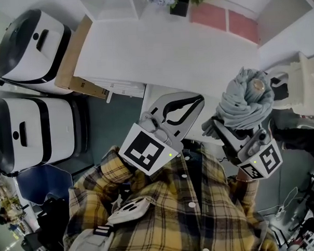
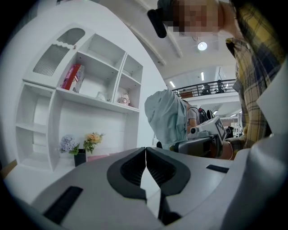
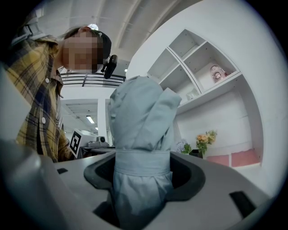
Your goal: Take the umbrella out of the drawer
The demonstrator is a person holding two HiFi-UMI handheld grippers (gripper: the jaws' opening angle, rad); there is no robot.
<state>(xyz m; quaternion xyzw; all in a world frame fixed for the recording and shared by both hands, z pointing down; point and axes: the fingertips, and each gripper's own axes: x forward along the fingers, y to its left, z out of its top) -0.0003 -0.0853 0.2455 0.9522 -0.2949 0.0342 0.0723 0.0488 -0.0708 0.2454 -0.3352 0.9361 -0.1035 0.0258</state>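
The umbrella is a folded grey-blue bundle with its strap wrapped round it, held upright in the air at the right of the head view. My right gripper is shut on it; in the right gripper view the umbrella fills the gap between the jaws of that gripper. My left gripper is beside it, to the left, shut with nothing in it; its fingertips meet. From the left gripper view the umbrella stands to the right, apart. I cannot make out a drawer.
A white counter lies ahead, with a flower pot at its far edge and a white shelf unit behind. Two white and black appliances and a cardboard box stand at the left. Below them is a blue chair.
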